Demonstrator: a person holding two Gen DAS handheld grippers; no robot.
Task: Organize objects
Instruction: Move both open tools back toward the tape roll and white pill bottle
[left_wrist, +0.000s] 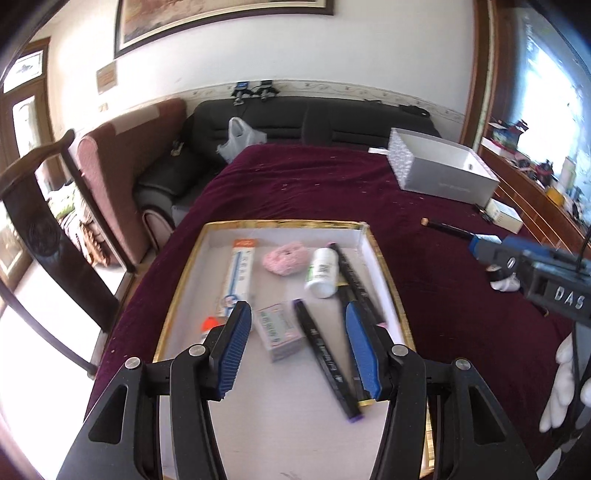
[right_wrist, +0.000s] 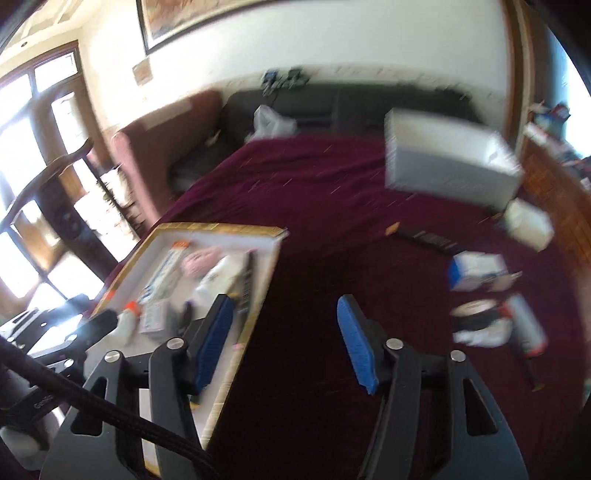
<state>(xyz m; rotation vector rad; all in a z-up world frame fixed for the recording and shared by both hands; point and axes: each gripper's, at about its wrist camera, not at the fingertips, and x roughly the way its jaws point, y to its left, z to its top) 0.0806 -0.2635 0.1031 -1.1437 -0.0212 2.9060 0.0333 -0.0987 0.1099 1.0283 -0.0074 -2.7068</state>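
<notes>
A gold-rimmed white tray (left_wrist: 384, 273) lies on the maroon tablecloth (left_wrist: 295, 184). In it are a toothpaste box (left_wrist: 240, 273), a pink fluffy item (left_wrist: 284, 258), a white bottle (left_wrist: 322, 273), black markers (left_wrist: 325, 354), a small box (left_wrist: 279, 330) and an orange-capped bottle (left_wrist: 208, 325). My left gripper (left_wrist: 297, 325) is open and empty above the tray. My right gripper (right_wrist: 284, 317) is open and empty over the cloth by the tray's right edge (right_wrist: 258, 295); it also shows in the left wrist view (left_wrist: 532, 269). That view is blurred.
A grey open box (left_wrist: 439, 166) stands at the far right. Loose items lie right of the tray: a dark pen (left_wrist: 447, 229), a blue-white box (right_wrist: 476, 269), a tape roll (right_wrist: 476, 314), a white tube (right_wrist: 526, 325), a white carton (right_wrist: 528, 225). A dark sofa (left_wrist: 314, 118) is behind.
</notes>
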